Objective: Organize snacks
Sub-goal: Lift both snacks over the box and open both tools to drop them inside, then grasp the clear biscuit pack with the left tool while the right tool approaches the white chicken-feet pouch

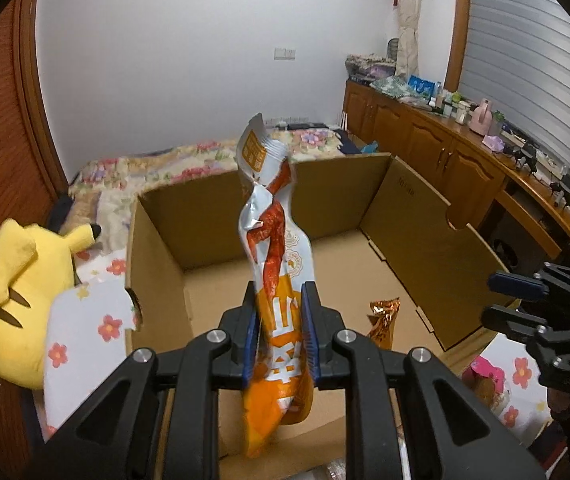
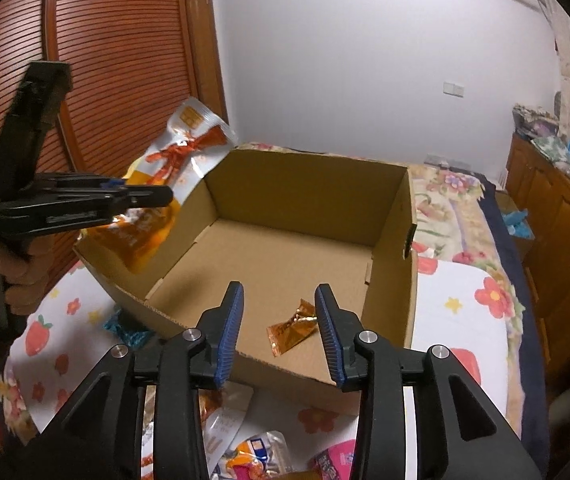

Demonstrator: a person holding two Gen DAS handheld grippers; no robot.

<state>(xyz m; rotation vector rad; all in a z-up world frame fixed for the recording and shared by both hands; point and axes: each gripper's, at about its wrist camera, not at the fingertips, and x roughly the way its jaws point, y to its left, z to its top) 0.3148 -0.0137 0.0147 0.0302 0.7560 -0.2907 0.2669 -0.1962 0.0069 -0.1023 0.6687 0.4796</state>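
One small orange packet (image 2: 291, 326) lies in the single cardboard box (image 2: 309, 184), the left gripper (image 1: 279, 300) clamps one silver-orange snack bag (image 1: 273, 216), and the right gripper (image 2: 279, 300) gapes empty.

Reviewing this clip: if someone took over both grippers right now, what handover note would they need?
Left gripper: shut on the orange-and-silver snack bag, held upright over the cardboard box, near its left wall.
Right gripper: open, nothing between the pads, just above the box's near edge.
Done: one small orange foil packet lies on the box floor; the rest of the floor in view is bare.
Left: drop the held bag into the box, then collect the loose snack packets lying on the flowered bedspread in front of the box. The pink packet among them is only partly in view.
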